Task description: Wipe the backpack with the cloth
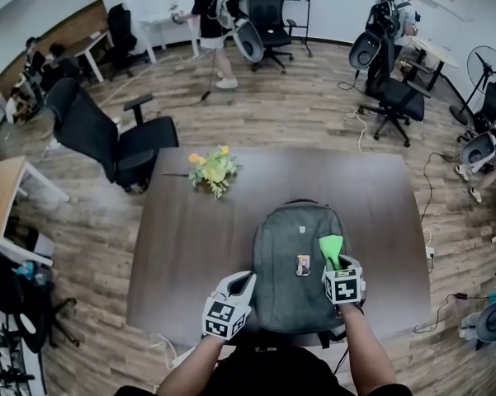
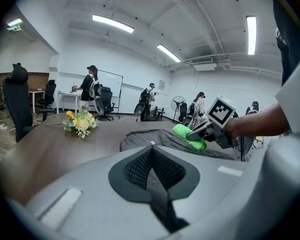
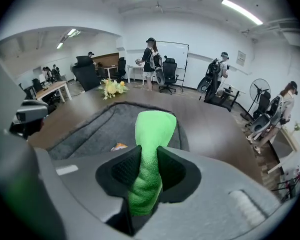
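Head view: backpack (image 1: 293,254) is laid flat on the brown table (image 1: 181,246), near the edge closest to the person, its long axis running away from the body toward the flowers (image 1: 212,169); a small orange tag (image 1: 303,264) is seen on its front panel.

Right gripper (image 1: 336,264) is clamped on the green cloth (image 1: 331,249); in the right gripper view the cloth (image 3: 152,139) is pinched between the pads, its free end pointed forward over the pack's right side; contact is judged likely from the left gripper view, not certain.

Most unwiped fabric is judged to lie ahead and to the left of the cloth.

Left gripper (image 1: 246,282) is held beside the pack's near left corner, jaws closed on nothing (image 2: 152,171).

Nothing is found in the wiping path; an office chair (image 1: 107,139) stands well apart.
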The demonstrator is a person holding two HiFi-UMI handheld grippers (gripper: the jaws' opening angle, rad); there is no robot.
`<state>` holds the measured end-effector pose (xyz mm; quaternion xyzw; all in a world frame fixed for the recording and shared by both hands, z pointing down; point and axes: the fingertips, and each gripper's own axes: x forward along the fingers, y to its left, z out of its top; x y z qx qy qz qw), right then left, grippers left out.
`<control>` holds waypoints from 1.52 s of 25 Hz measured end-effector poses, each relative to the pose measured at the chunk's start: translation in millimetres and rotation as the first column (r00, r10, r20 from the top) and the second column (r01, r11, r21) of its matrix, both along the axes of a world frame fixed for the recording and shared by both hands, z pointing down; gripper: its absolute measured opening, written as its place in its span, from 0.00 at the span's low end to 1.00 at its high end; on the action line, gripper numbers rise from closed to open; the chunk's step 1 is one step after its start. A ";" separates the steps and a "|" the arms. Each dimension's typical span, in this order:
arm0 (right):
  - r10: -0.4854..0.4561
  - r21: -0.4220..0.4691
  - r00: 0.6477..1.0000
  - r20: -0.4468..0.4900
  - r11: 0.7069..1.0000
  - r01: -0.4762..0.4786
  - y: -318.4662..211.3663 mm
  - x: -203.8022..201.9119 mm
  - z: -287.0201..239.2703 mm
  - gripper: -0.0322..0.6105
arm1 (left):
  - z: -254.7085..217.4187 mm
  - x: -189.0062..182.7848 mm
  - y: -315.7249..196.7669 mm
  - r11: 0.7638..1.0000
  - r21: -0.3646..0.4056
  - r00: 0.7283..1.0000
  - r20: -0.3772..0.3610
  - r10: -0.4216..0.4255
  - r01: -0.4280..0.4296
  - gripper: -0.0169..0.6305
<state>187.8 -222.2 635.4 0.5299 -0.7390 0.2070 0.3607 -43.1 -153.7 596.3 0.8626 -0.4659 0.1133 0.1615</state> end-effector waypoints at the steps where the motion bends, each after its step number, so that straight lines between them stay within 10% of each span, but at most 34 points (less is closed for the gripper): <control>1: -0.015 -0.001 1.000 0.014 1.000 0.015 4.6 -9.1 -2.4 0.20 | 0.3 -2.1 1.0 1.000 0.000 1.000 0.002 -0.002 0.002 0.06; 25: -0.235 -0.078 0.940 0.248 0.962 0.261 72.8 -174.5 4.6 0.20 | 9.0 -42.5 25.8 0.998 -0.032 0.998 0.018 -0.060 0.061 0.06; 38: -0.198 -0.089 0.975 0.100 0.974 0.207 66.1 -126.0 21.0 0.20 | 10.9 -45.5 21.6 0.998 -0.036 0.998 0.011 -0.056 0.056 0.06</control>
